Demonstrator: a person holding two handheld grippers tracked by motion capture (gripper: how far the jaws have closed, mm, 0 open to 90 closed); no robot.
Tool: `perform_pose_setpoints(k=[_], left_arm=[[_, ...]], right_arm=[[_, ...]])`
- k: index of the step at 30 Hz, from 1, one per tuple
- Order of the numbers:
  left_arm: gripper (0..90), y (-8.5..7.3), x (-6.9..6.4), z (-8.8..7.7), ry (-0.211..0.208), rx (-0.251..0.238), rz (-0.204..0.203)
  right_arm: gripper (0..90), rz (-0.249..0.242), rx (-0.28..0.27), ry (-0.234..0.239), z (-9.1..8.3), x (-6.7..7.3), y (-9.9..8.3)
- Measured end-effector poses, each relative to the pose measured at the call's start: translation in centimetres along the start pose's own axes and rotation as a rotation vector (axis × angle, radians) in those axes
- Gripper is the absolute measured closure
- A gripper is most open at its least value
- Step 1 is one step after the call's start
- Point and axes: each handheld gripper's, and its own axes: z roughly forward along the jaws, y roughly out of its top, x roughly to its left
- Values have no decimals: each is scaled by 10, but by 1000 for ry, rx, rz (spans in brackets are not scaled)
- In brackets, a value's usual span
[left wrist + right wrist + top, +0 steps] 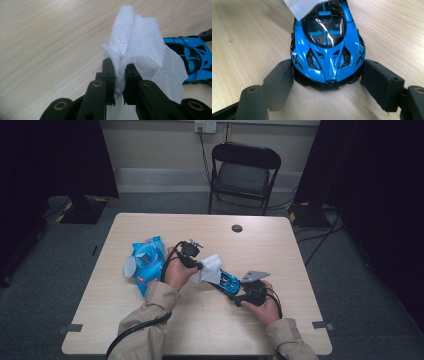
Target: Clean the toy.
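Observation:
A blue toy car (pixel 227 282) lies on the table (pixel 210 330), near the middle. My right gripper (pixel 236 293) is shut on one end of it; in the right gripper view both pads (pixel 280 80) press the sides of the car (pixel 328 47). My left gripper (pixel 199 265) is shut on a white wipe (pixel 210 268) that rests against the car's far end. The left gripper view has the wipe (pixel 140 42) pinched between the jaws of the left gripper (pixel 120 72), with the car (pixel 192 58) behind it. A corner of the wipe (pixel 302 7) drapes over the car's roof.
A blue pack of wipes (pixel 147 262) with a round lid lies left of the left hand. A small round cable hole (pixel 237 228) sits near the table's far edge. A black folding chair (pixel 242 172) stands beyond the table.

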Motion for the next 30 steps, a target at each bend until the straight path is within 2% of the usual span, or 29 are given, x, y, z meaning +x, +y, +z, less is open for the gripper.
perform_pose_setpoints(k=[4,5,7,20,30], left_arm=[[825,-2,4,0,9,3,-14],[825,-2,6,-1,20,16,2],[826,-3,7,-1,32,23,-1],[826,-13,12,-10,46,33,-27],[827,-22,15,-34,70,-3,-41]], right_arm=[[255,0,0,0,0,0,0],[255,-1,0,0,0,0,0],[255,-1,0,0,0,0,0],[255,0,0,0,0,0,0],[255,0,-1,0,0,0,0]])
